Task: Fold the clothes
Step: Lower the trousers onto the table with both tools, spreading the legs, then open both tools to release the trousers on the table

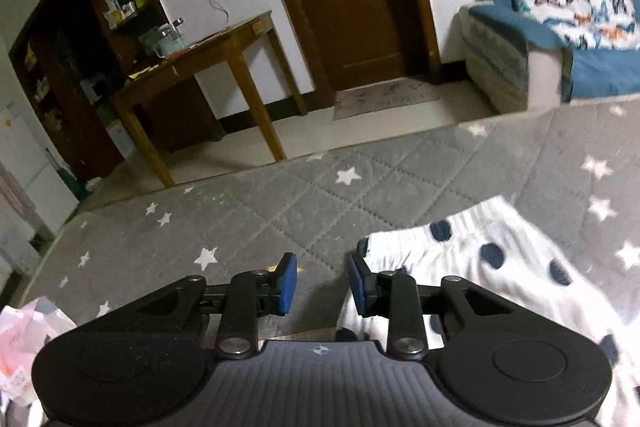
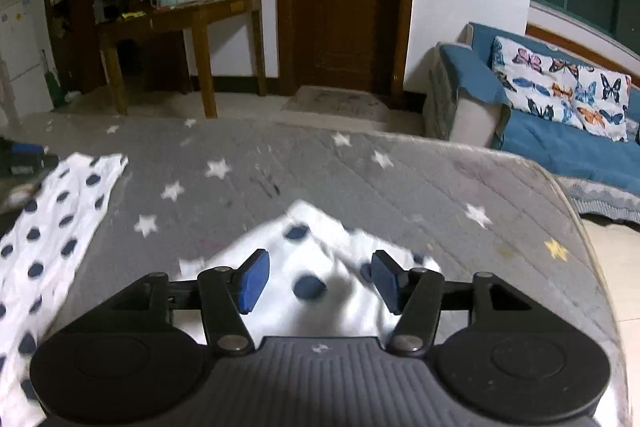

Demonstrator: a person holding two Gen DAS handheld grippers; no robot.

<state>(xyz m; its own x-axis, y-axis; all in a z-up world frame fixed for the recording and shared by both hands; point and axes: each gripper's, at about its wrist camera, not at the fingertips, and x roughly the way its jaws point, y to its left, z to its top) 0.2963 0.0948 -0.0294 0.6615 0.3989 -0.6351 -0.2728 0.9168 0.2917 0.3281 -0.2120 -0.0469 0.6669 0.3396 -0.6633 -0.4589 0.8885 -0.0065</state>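
A white garment with dark blue dots (image 1: 504,259) lies on a grey quilted star-print mat (image 1: 280,211). In the left wrist view my left gripper (image 1: 323,283) is open, its blue pads just left of the garment's near edge, nothing between them. In the right wrist view my right gripper (image 2: 320,283) is open above a raised, blurred part of the dotted garment (image 2: 308,267), with cloth showing between the pads. Another stretch of the same dotted cloth (image 2: 52,227) lies flat at the left. The left gripper's tip (image 2: 24,157) shows at the far left edge.
A wooden table (image 1: 208,55) and shelves stand beyond the mat's far edge. A wooden door (image 1: 352,7) is behind. A blue sofa with a butterfly cushion (image 2: 560,91) is at the right. A pink-white bag (image 1: 24,343) lies at the near left. The mat's right edge (image 2: 580,227) drops to the floor.
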